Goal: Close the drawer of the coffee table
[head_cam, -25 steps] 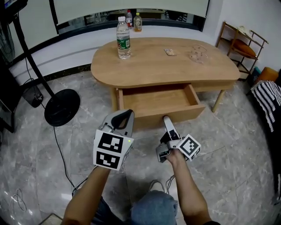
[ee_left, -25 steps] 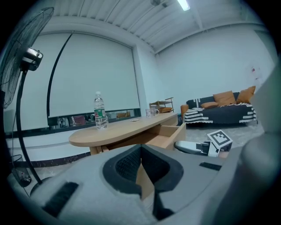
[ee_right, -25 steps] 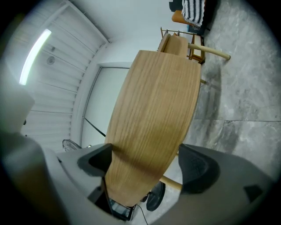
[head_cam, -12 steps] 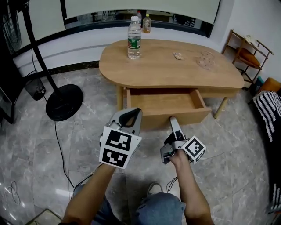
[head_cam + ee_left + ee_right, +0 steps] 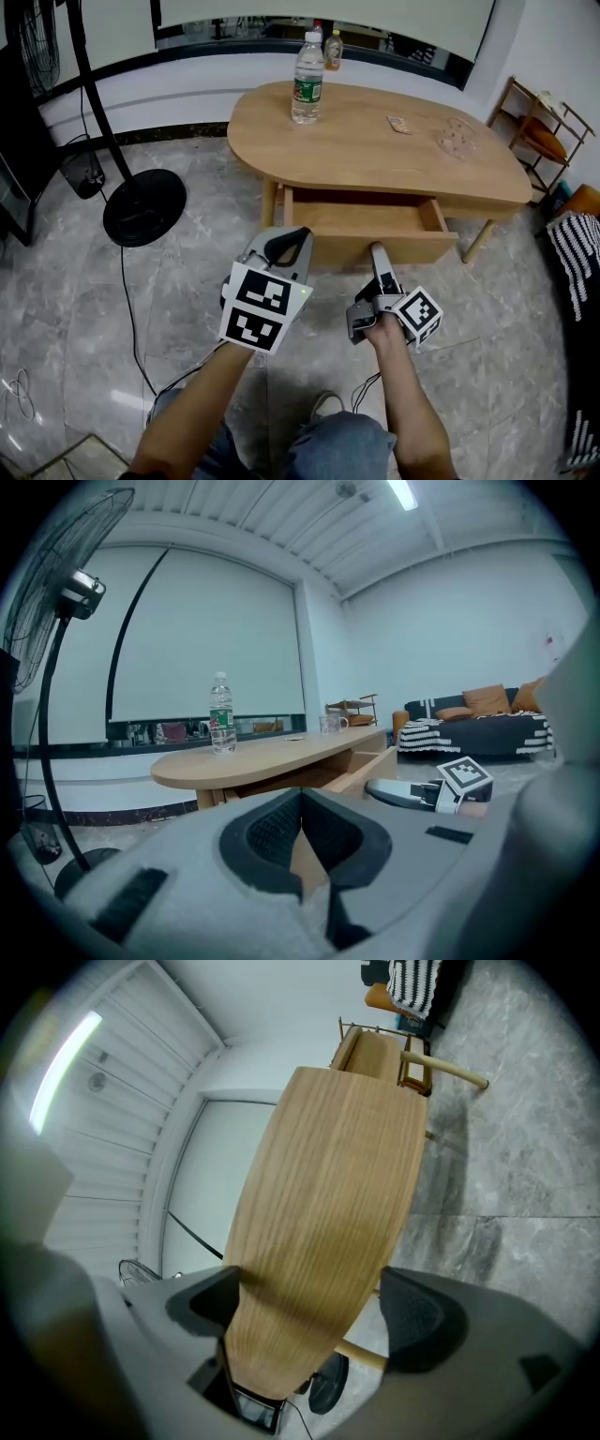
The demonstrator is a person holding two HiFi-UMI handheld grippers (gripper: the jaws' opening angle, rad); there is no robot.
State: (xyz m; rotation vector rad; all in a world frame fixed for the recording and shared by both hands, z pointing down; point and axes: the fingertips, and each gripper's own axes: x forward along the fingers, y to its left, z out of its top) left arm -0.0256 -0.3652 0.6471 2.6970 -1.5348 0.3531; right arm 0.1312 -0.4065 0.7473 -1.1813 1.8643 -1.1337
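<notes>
The oval wooden coffee table (image 5: 375,141) has its drawer (image 5: 422,246) pulled out, its inside bare. My right gripper (image 5: 378,251) is turned on its side with its tip at the drawer front; whether it touches, I cannot tell. In the right gripper view the right gripper (image 5: 309,1307) is open, and the wooden panel (image 5: 319,1204) fills the space ahead of its jaws. My left gripper (image 5: 295,239) hovers left of it, in front of the drawer's left end, shut and empty. The left gripper view shows the left gripper (image 5: 302,801), the table (image 5: 272,752) and the drawer (image 5: 370,761) beyond.
A water bottle (image 5: 307,66), a small card (image 5: 400,124) and a clear glass piece (image 5: 457,139) are on the tabletop. A standing fan's round base (image 5: 142,206) and cable lie to the left. A wooden rack (image 5: 539,131) and striped fabric (image 5: 572,248) are at the right.
The view has shifted, so the table now sits further right and higher. Both grippers stay in front of the drawer front. The drawer is still open.
</notes>
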